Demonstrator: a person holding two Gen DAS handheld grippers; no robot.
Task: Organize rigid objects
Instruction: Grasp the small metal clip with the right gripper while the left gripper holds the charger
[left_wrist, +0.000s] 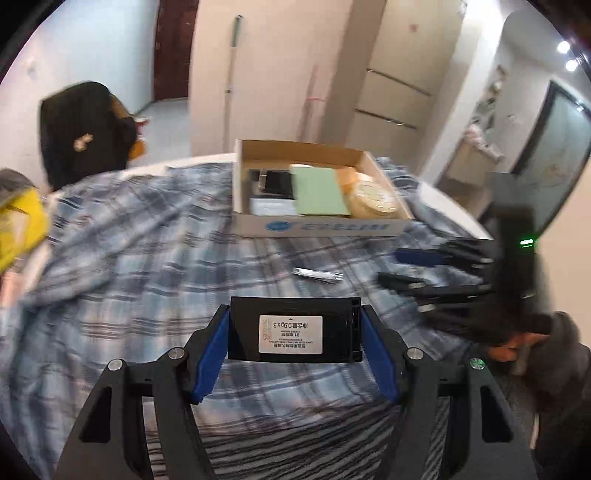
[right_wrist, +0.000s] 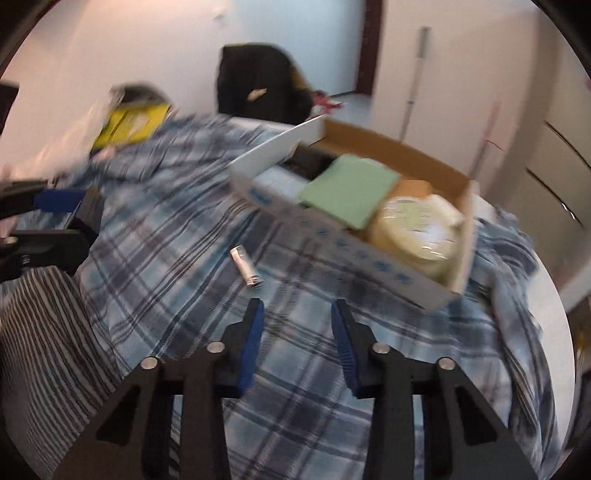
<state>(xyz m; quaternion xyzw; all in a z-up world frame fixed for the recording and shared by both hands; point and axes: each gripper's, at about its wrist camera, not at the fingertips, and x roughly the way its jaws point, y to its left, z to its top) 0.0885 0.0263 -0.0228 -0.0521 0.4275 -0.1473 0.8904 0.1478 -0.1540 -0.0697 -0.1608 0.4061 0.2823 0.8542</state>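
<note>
The left gripper (left_wrist: 294, 338) clamps a black case (left_wrist: 294, 329) crosswise above the bed (left_wrist: 129, 266), its upside-down label reading "0.9g x 3", while the right gripper (right_wrist: 297, 325) is narrow and empty.

The left tool (left_wrist: 294, 338) clamps a flat black rectangular case with a white label (left_wrist: 293, 329) between its blue pads (left_wrist: 212, 360), above a bed with a blue plaid cover (left_wrist: 147, 236). Beyond lies a small silver tube (left_wrist: 317, 275), then an open cardboard box (left_wrist: 317, 225) holding a pale green book (left_wrist: 320, 191).
</note>
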